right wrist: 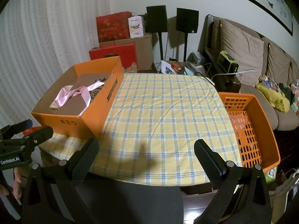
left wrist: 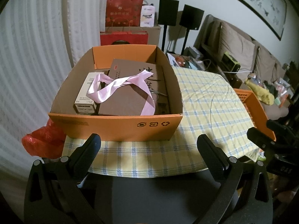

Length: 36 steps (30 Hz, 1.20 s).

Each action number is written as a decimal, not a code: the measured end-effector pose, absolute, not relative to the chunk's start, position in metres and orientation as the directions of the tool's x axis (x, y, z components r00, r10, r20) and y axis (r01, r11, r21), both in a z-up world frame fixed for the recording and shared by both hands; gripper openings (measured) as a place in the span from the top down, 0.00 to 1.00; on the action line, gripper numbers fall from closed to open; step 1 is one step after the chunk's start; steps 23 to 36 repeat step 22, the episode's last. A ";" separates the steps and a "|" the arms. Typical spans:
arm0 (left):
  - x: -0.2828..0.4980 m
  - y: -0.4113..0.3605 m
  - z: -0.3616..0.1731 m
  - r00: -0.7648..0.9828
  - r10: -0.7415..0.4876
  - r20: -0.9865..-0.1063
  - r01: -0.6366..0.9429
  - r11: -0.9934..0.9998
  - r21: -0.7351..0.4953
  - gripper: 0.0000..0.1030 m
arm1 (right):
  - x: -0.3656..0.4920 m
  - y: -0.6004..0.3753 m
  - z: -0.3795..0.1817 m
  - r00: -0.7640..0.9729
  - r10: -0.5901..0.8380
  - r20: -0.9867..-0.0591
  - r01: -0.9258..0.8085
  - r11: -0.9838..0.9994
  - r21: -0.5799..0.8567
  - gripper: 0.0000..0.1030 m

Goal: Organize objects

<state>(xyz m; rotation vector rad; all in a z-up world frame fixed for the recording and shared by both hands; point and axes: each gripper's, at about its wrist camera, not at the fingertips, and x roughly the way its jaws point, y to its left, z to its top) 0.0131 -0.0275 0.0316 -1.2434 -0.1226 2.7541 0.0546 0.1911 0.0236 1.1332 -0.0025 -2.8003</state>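
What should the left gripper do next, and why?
Probably ease the left gripper forward over the box wall toward the ribbon: it is open and empty, the ribbon lies on top, and the crate looks empty.

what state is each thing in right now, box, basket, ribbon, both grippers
cardboard box: open-topped, holding items
pink ribbon: loose, draped over the brown box
white carton: lying inside the cardboard box
orange basket: upright, looks empty
left gripper: open, empty
right gripper: open, empty
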 end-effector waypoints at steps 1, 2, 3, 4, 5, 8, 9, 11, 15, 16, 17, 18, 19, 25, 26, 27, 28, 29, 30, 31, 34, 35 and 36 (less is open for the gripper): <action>0.013 -0.027 0.032 -0.656 0.138 -0.742 -0.072 -0.990 -0.121 0.00 | 0.055 0.191 0.024 -0.712 -0.112 -0.693 0.112 -0.993 0.046 0.01; 0.013 -0.027 0.032 -0.656 0.138 -0.742 -0.072 -0.990 -0.121 0.00 | 0.055 0.191 0.024 -0.713 -0.113 -0.692 0.112 -0.993 0.046 0.01; 0.013 -0.027 0.032 -0.657 0.137 -0.741 -0.072 -0.990 -0.119 0.00 | 0.055 0.192 0.024 -0.714 -0.113 -0.691 0.111 -0.993 0.047 0.00; 0.013 -0.027 0.033 -0.658 0.135 -0.741 -0.072 -0.991 -0.117 0.00 | 0.055 0.193 0.025 -0.714 -0.113 -0.691 0.110 -0.993 0.048 0.00; 0.013 -0.027 0.033 -0.658 0.134 -0.741 -0.072 -0.991 -0.115 0.00 | 0.055 0.193 0.025 -0.714 -0.113 -0.691 0.110 -0.993 0.049 0.01; 0.013 -0.027 0.035 -0.660 0.129 -0.740 -0.069 -0.991 -0.111 0.00 | 0.055 0.193 0.025 -0.714 -0.113 -0.691 0.110 -0.993 0.049 0.01; 0.014 -0.027 0.036 -0.661 0.128 -0.740 -0.069 -0.992 -0.110 0.00 | 0.055 0.194 0.025 -0.714 -0.114 -0.691 0.110 -0.993 0.050 0.01; 0.014 -0.027 0.037 -0.663 0.125 -0.738 -0.067 -0.992 -0.107 0.00 | 0.055 0.193 0.025 -0.714 -0.112 -0.691 0.110 -0.993 0.048 0.01; 0.014 -0.028 0.037 -0.667 0.118 -0.736 -0.062 -0.993 -0.102 0.00 | 0.056 0.194 0.026 -0.712 -0.113 -0.693 0.109 -0.993 0.050 0.01; 0.014 -0.028 0.037 -0.667 0.118 -0.735 -0.062 -0.993 -0.103 0.00 | 0.055 0.194 0.026 -0.712 -0.113 -0.693 0.109 -0.993 0.050 0.01; 0.014 -0.029 0.037 -0.668 0.117 -0.735 -0.061 -0.993 -0.103 0.00 | 0.056 0.194 0.026 -0.713 -0.113 -0.692 0.109 -0.993 0.050 0.01; 0.014 -0.028 0.037 -0.669 0.113 -0.735 -0.059 -0.993 -0.099 0.00 | 0.056 0.194 0.026 -0.713 -0.113 -0.692 0.109 -0.993 0.050 0.01; 0.014 -0.029 0.037 -0.670 0.106 -0.734 -0.055 -0.994 -0.093 0.00 | 0.055 0.195 0.026 -0.712 -0.113 -0.693 0.109 -0.993 0.050 0.01; 0.014 -0.029 0.037 -0.669 0.104 -0.736 -0.053 -0.994 -0.093 0.00 | 0.056 0.195 0.026 -0.713 -0.113 -0.692 0.109 -0.993 0.050 0.00; 0.014 -0.029 0.037 -0.669 0.104 -0.736 -0.053 -0.994 -0.093 0.00 | 0.056 0.195 0.026 -0.713 -0.113 -0.692 0.109 -0.993 0.050 0.00; 0.014 -0.029 0.037 -0.669 0.104 -0.736 -0.053 -0.994 -0.093 0.00 | 0.056 0.195 0.026 -0.713 -0.113 -0.692 0.109 -0.993 0.050 0.00; 0.014 -0.029 0.037 -0.669 0.104 -0.736 -0.053 -0.994 -0.093 0.00 | 0.056 0.195 0.026 -0.713 -0.113 -0.692 0.109 -0.993 0.050 0.00; 0.014 -0.029 0.037 -0.669 0.104 -0.736 -0.053 -0.994 -0.093 0.00 | 0.056 0.195 0.026 -0.713 -0.113 -0.692 0.109 -0.993 0.050 0.00; 0.014 -0.029 0.037 -0.669 0.104 -0.736 -0.053 -0.994 -0.093 0.00 | 0.056 0.195 0.026 -0.713 -0.113 -0.692 0.109 -0.993 0.050 0.00; 0.014 -0.029 0.037 -0.669 0.104 -0.736 -0.053 -0.994 -0.093 0.00 | 0.056 0.195 0.026 -0.713 -0.113 -0.692 0.109 -0.993 0.050 0.00; 0.014 -0.029 0.037 -0.669 0.104 -0.736 -0.053 -0.994 -0.093 0.00 | 0.056 0.195 0.026 -0.713 -0.113 -0.692 0.109 -0.993 0.050 0.00; 0.014 -0.029 0.037 -0.669 0.104 -0.736 -0.053 -0.994 -0.093 0.00 | 0.056 0.195 0.026 -0.713 -0.113 -0.692 0.109 -0.993 0.050 0.00; 0.014 -0.029 0.037 -0.669 0.104 -0.736 -0.053 -0.994 -0.093 0.00 | 0.056 0.195 0.026 -0.713 -0.113 -0.692 0.109 -0.993 0.050 0.00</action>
